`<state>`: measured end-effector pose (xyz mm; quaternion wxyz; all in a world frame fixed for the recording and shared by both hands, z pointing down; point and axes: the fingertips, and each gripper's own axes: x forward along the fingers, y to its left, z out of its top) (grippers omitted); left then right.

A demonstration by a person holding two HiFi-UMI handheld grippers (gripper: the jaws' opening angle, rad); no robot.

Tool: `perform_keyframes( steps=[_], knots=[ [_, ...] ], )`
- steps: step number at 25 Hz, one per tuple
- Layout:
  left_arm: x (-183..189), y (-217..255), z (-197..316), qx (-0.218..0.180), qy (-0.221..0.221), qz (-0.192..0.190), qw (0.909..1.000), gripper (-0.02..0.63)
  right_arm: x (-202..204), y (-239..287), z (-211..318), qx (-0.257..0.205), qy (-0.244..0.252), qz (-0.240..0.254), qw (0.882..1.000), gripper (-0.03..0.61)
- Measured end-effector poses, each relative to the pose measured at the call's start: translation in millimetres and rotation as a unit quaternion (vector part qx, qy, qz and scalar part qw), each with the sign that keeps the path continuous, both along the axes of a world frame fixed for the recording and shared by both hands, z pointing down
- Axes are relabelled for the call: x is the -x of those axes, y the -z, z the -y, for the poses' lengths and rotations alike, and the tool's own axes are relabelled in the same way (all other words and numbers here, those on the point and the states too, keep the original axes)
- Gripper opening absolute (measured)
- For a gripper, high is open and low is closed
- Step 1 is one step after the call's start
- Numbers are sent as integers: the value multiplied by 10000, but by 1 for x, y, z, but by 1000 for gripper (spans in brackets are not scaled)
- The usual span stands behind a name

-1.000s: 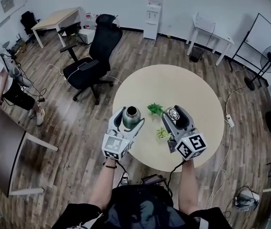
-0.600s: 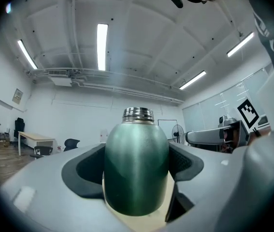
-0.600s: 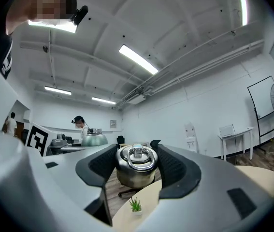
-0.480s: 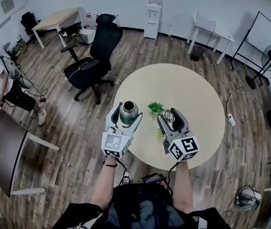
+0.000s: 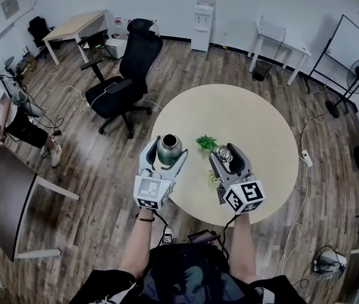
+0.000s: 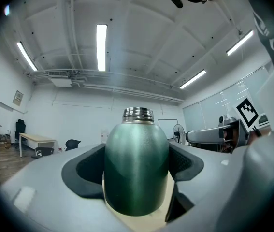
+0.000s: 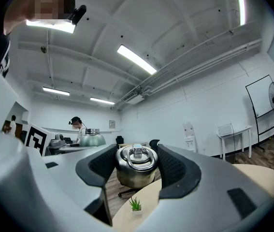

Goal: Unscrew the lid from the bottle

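My left gripper (image 5: 166, 154) is shut on a dark green metal bottle (image 5: 169, 149), held upright above the near-left edge of the round table (image 5: 255, 119). The bottle (image 6: 137, 173) fills the left gripper view, its bare steel threaded neck (image 6: 137, 113) showing with no lid on it. My right gripper (image 5: 228, 155) is shut on the steel lid (image 5: 227, 152), apart from the bottle and to its right. In the right gripper view the lid (image 7: 136, 166), with a ring handle on top, sits between the black pads (image 7: 176, 170); the left gripper and bottle (image 7: 92, 139) show at the left.
Two small potted plants (image 5: 206, 144) (image 5: 213, 177) stand on the table between and under the grippers. A black office chair (image 5: 123, 81) is at the left, a dark desk (image 5: 2, 195) further left. A person (image 5: 2, 109) stands at the far left. A fan (image 5: 347, 84) is at the right.
Both grippers have drifted slightly toward me and lower in the head view over the last second; the lid and bottle stay apart. Since half a second ago little has moved.
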<state>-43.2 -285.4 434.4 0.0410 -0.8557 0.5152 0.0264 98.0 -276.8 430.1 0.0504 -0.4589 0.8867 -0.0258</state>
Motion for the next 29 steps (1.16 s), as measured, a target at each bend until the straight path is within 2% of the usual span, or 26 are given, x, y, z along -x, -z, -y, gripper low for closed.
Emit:
perform_keyframes(
  steps=[29],
  knots=[
    [-4, 0, -7, -26, -49, 17, 10000, 376, 4, -1, -8, 4, 39, -129, 9999, 265]
  ],
)
